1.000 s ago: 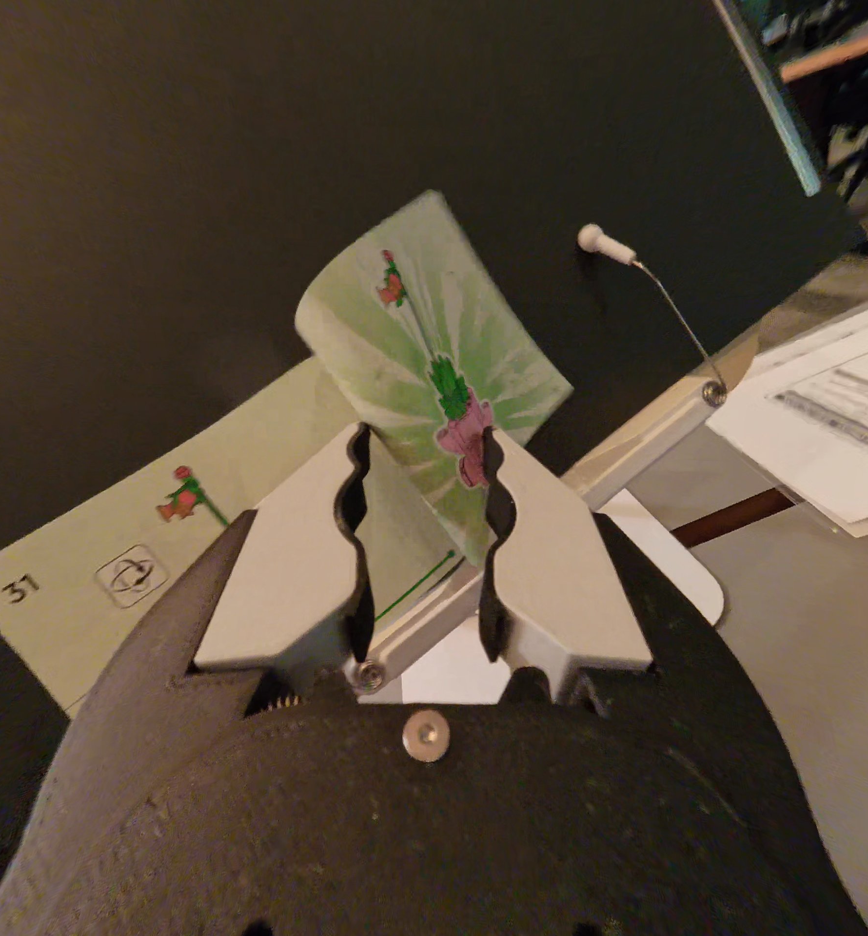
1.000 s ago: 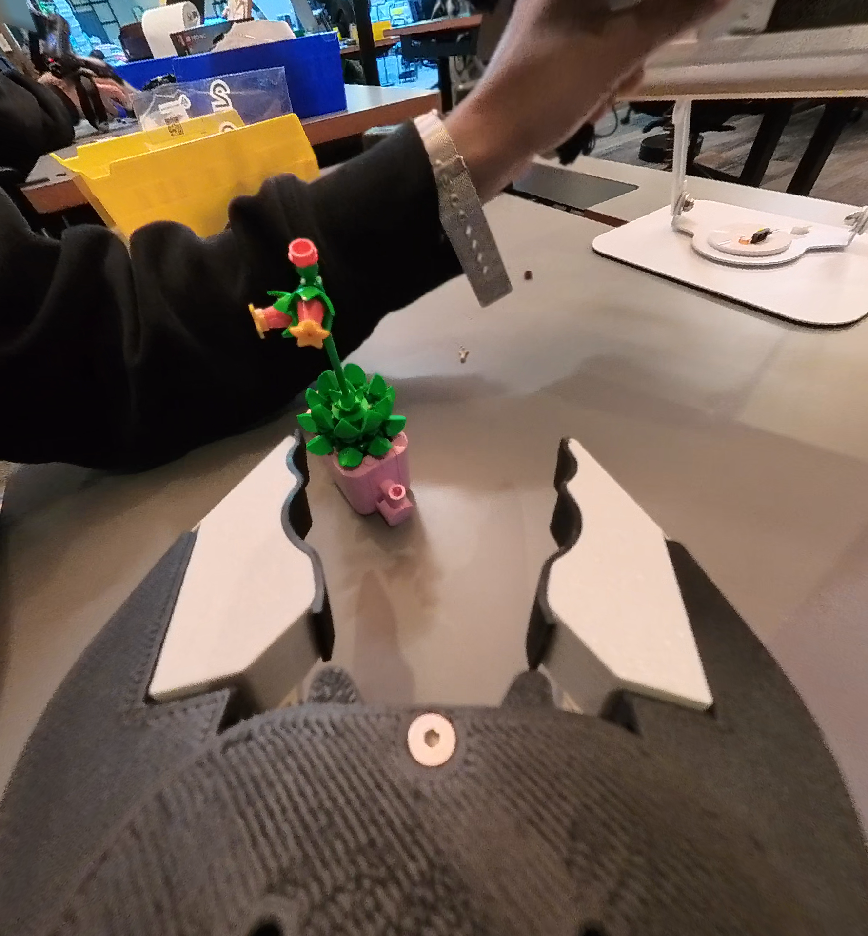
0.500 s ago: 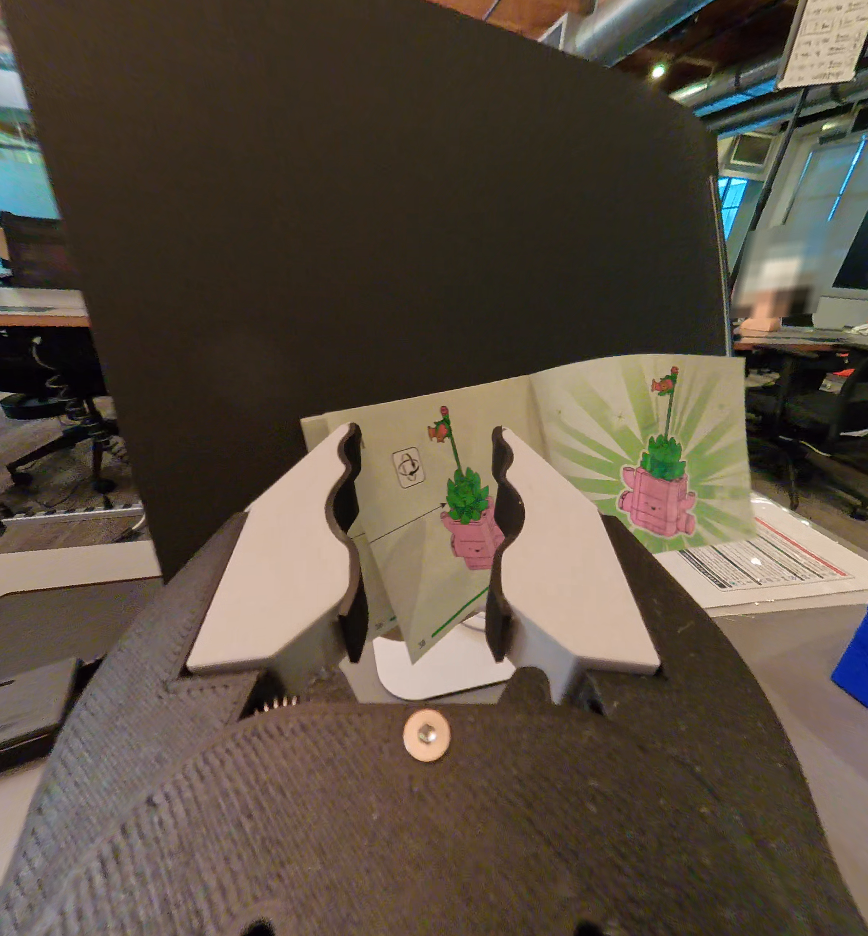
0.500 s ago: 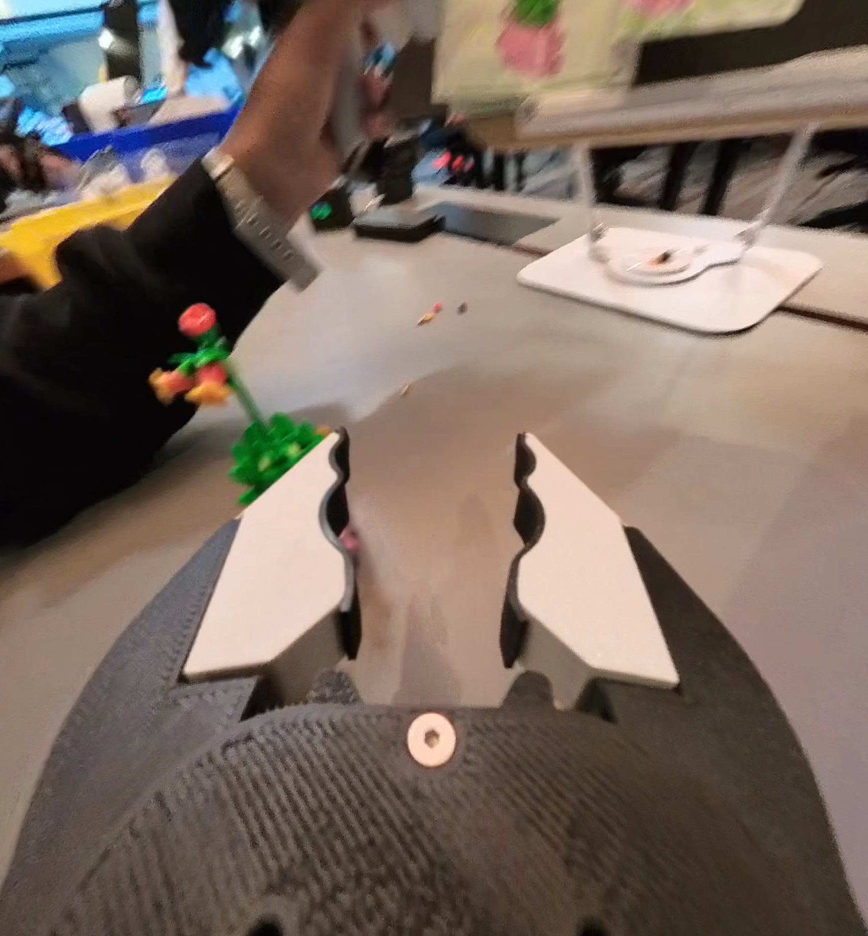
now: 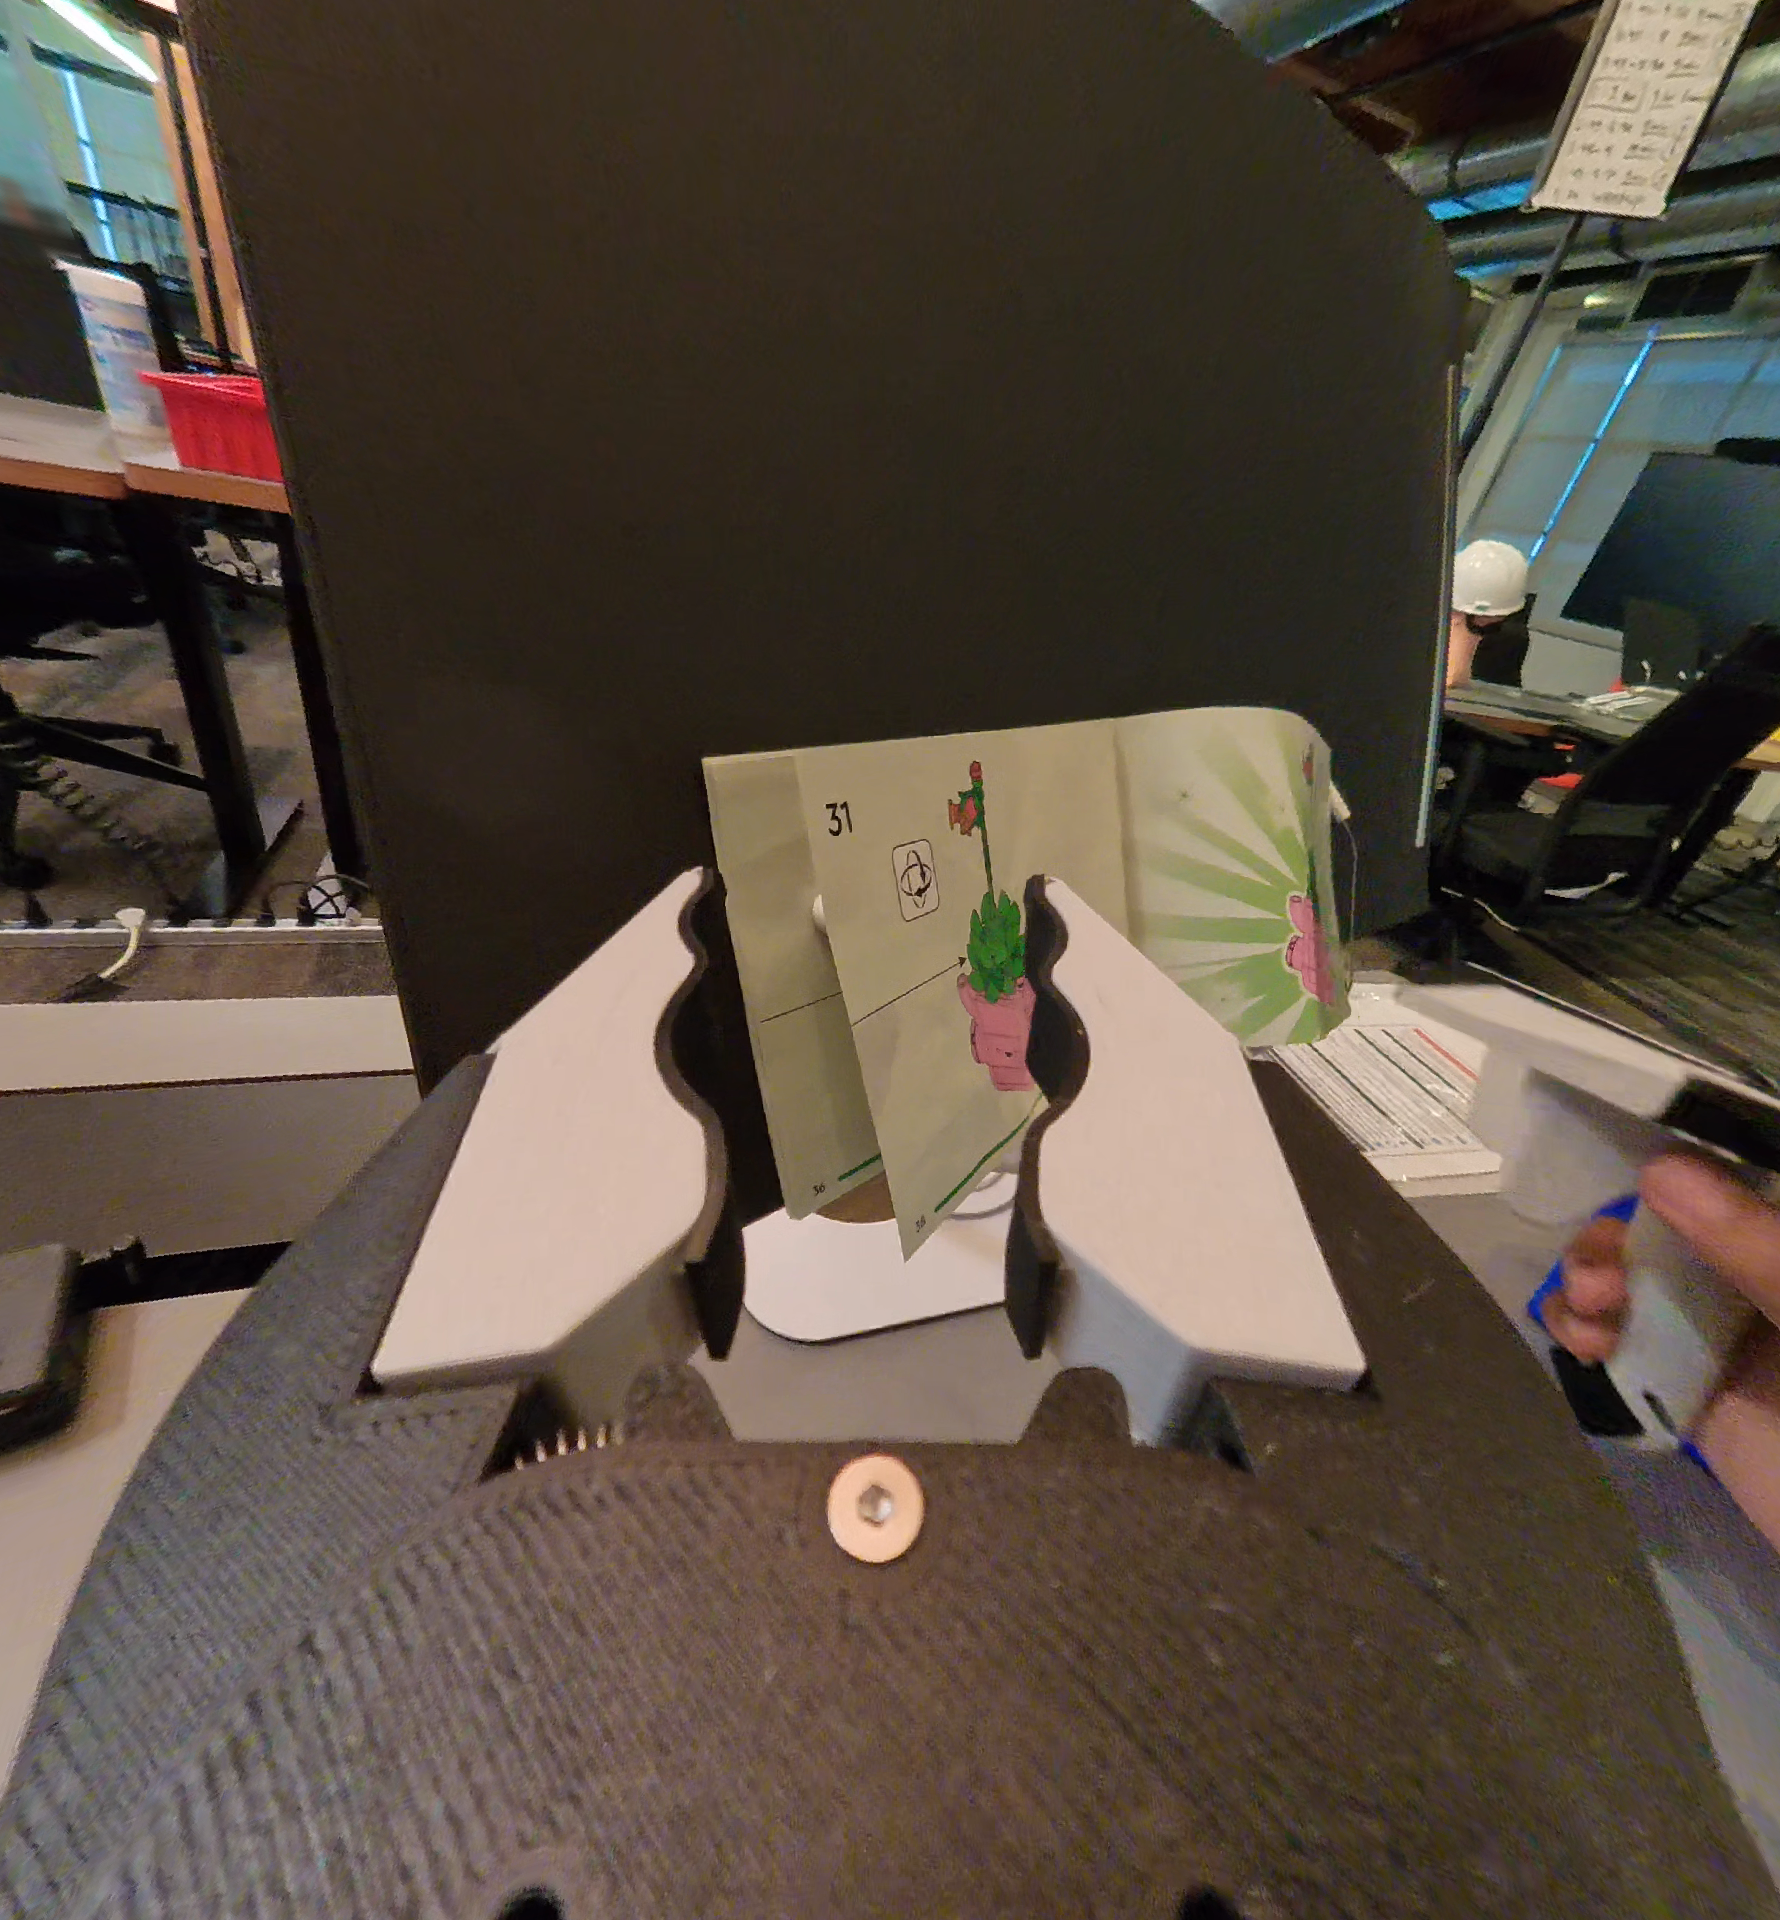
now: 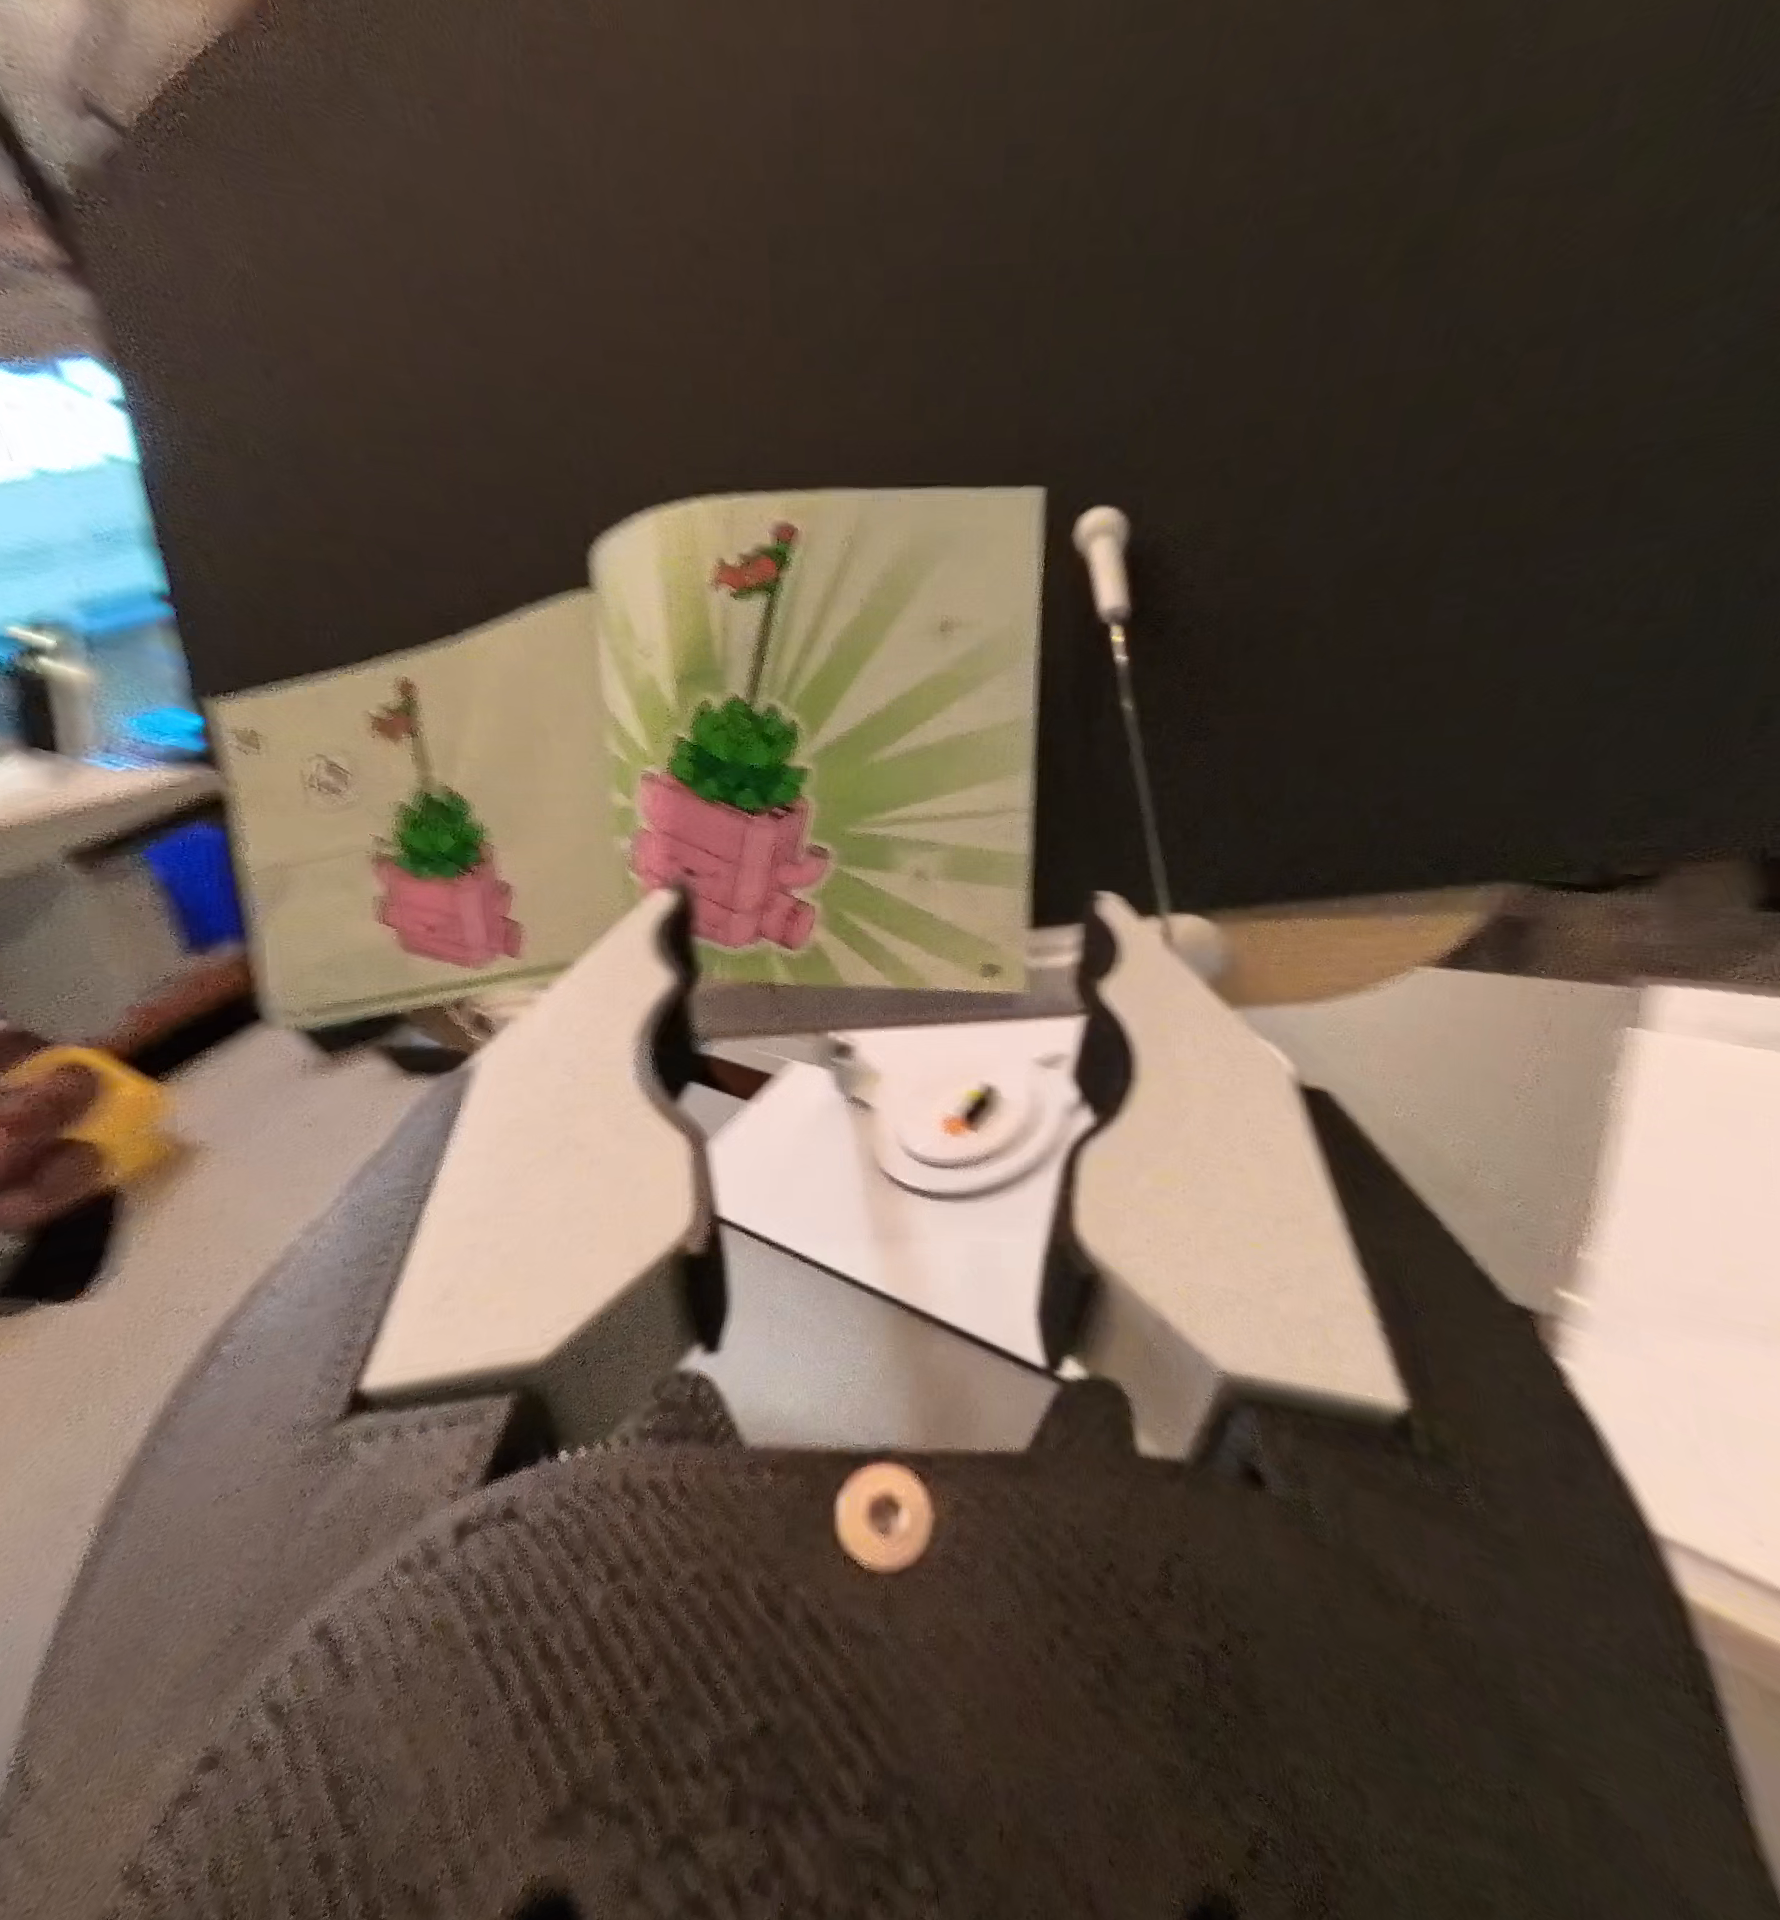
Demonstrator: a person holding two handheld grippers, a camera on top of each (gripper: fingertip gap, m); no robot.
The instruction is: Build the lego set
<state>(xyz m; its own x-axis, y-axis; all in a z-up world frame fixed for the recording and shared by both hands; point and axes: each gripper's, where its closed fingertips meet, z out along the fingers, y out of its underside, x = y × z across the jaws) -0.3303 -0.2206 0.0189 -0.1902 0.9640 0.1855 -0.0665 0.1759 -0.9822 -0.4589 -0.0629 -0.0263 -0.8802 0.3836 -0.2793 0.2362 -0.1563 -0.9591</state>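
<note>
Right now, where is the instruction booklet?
In both wrist views, the open instruction booklet stands centre, propped on the white stand before the black board.

Ahead of the left claw [image 5: 870,940] the booklet [image 5: 969,966] is standing in the way, a loose page hanging into the gap between the parted fingers, with a black board [image 5: 813,416] blocking everything behind. Ahead of the right claw [image 6: 886,920] the gap is lying free down to a white stand base [image 6: 927,1226]. A thin clip rod [image 6: 1135,727] is rising just right of its fingertips.
</note>
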